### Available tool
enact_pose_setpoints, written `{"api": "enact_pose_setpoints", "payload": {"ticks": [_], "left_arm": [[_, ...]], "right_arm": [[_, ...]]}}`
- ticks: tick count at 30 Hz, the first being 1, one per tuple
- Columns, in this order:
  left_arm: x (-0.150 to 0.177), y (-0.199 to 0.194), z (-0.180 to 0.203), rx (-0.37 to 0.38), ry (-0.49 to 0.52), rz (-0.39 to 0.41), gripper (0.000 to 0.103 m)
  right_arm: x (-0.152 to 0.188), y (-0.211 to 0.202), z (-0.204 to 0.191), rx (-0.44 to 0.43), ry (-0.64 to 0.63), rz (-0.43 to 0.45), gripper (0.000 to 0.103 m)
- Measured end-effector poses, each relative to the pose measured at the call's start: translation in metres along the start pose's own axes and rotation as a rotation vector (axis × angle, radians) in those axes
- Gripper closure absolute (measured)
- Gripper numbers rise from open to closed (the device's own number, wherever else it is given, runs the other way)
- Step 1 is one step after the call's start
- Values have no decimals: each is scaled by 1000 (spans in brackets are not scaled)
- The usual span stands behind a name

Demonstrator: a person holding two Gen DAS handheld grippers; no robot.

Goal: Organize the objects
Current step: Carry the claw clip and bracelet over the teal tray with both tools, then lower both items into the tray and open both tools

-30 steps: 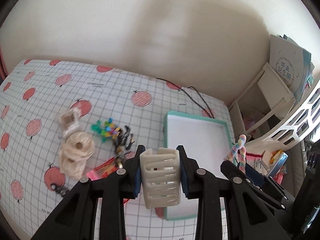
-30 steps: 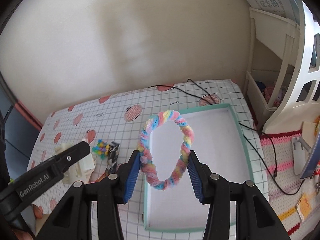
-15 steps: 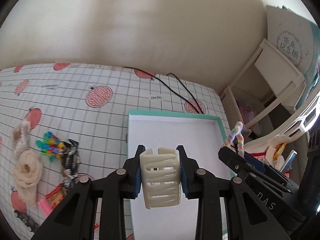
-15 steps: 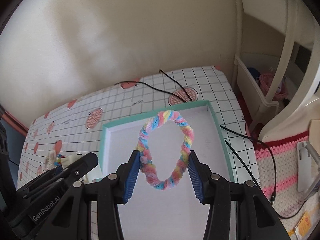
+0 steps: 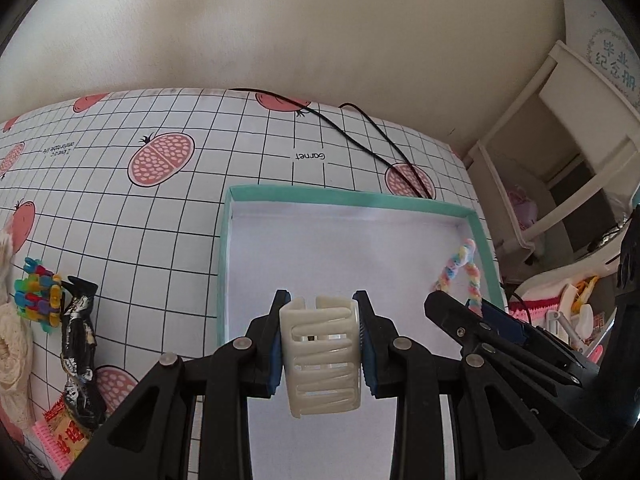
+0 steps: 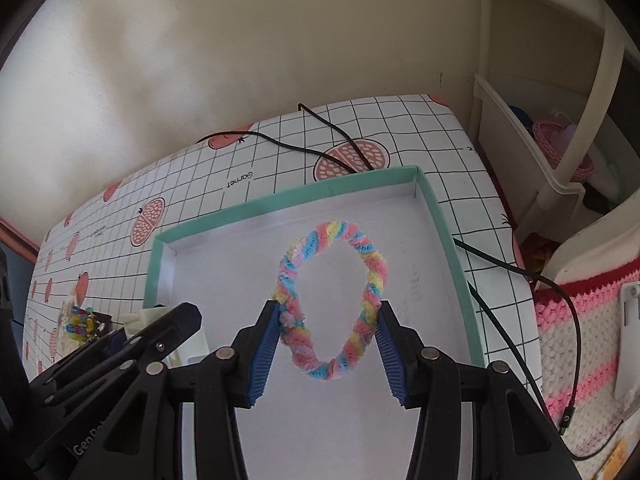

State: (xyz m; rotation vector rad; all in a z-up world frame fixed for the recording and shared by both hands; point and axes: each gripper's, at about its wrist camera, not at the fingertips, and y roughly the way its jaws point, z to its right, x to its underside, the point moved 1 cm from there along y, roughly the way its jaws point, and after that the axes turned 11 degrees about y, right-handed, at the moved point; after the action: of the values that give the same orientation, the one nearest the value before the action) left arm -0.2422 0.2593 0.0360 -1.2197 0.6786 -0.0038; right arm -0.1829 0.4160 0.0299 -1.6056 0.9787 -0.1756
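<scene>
My left gripper (image 5: 320, 322) is shut on a cream hair claw clip (image 5: 320, 354) and holds it above the near part of a teal-rimmed white tray (image 5: 348, 200). My right gripper (image 6: 328, 332) is shut on a pastel rainbow twisted hair ring (image 6: 332, 304), held upright over the same tray (image 6: 280, 204). The ring also shows in the left wrist view (image 5: 460, 272), at the tray's right side. The left gripper and its clip show at the lower left of the right wrist view (image 6: 160, 320).
Left of the tray lie a colourful mini-clip cluster (image 5: 38, 294), a black patterned hair clip (image 5: 80, 352), cream lace scrunchies (image 5: 12, 356) and a red-pink comb pack (image 5: 60, 436). A black cable (image 5: 360, 136) runs behind the tray. A cream shelf unit (image 6: 540, 160) stands right.
Both grippers moved right and forward with their items, from beside the tray to over it. The loose accessories have slid to the left edge of the left wrist view.
</scene>
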Motion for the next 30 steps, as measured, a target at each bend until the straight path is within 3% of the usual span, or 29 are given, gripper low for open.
{"api": "enact_pose_setpoints", "payload": {"ticks": [17, 30], "left_arm": [[2, 20, -1, -5, -16, -27, 70], [1, 18, -5, -6, -69, -54, 69]], "right_arm": [[0, 15, 3, 19, -24, -33, 52], [1, 12, 4, 29, -53, -29, 42]]}}
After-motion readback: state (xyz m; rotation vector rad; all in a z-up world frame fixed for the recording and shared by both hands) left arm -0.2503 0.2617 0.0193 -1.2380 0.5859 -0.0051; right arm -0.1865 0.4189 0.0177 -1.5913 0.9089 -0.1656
